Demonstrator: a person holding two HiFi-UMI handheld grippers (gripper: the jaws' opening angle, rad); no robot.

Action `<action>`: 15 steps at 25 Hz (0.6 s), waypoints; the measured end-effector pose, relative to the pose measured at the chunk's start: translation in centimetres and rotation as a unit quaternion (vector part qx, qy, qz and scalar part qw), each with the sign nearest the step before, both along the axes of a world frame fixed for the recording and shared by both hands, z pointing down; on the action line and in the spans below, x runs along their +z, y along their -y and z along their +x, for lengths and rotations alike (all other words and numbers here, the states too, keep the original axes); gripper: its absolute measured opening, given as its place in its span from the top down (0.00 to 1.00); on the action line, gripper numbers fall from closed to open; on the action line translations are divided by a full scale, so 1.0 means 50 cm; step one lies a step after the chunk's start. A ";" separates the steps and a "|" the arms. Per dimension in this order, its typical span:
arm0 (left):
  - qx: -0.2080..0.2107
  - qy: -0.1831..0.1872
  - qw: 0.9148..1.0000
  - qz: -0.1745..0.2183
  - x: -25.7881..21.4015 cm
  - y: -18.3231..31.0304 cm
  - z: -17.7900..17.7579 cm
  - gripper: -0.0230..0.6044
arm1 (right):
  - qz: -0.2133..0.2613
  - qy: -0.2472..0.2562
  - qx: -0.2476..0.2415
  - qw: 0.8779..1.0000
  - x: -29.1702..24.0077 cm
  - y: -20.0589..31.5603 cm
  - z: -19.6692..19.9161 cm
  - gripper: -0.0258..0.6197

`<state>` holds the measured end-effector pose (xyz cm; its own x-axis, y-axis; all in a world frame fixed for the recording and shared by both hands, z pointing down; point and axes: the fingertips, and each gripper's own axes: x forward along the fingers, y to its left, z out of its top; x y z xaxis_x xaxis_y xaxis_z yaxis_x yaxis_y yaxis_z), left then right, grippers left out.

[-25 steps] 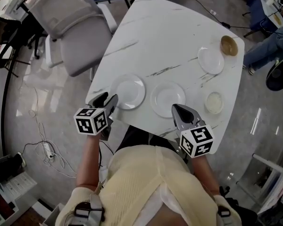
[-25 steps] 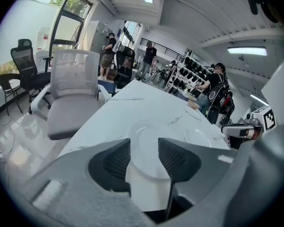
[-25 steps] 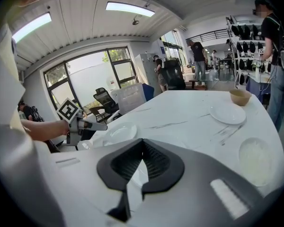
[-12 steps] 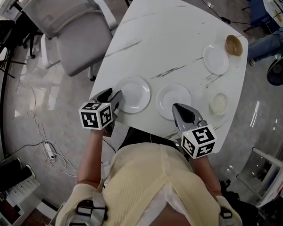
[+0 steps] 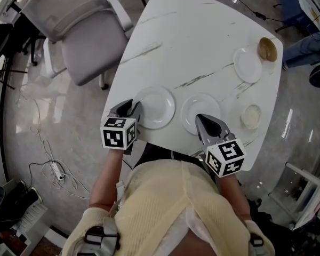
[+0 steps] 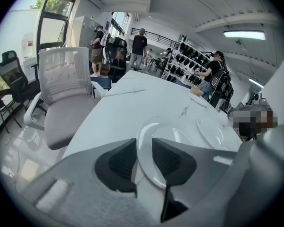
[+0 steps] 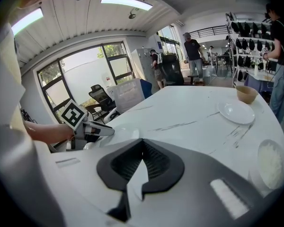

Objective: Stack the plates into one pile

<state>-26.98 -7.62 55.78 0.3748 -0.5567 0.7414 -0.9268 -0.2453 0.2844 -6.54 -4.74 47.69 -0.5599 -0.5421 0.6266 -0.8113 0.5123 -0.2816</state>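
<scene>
The left gripper is gripping the round white ceramic plate by its rim, its jaws just closing; the right gripper is hanging clenched and empty. The pickup is under way, and the next move probably calls for lifting this plate onto the neighbouring white plate.

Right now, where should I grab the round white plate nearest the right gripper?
Probably its near rim, coming in low from the near edge of the white marbled table. The round white plate lies flat, so only its thin rim gives jaws a hold.
</scene>
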 end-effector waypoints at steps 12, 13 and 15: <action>0.035 -0.016 0.999 -0.010 0.003 0.003 0.001 0.81 | -0.009 -0.011 0.013 1.000 0.015 -0.015 -0.018 0.96; 0.035 -0.021 0.999 -0.011 0.002 0.003 -0.001 0.81 | -0.008 -0.011 0.015 1.000 0.013 -0.014 -0.016 0.96; 0.028 -0.035 0.999 -0.013 -0.002 0.005 -0.004 0.83 | -0.002 -0.010 0.015 1.000 0.005 -0.011 -0.012 0.96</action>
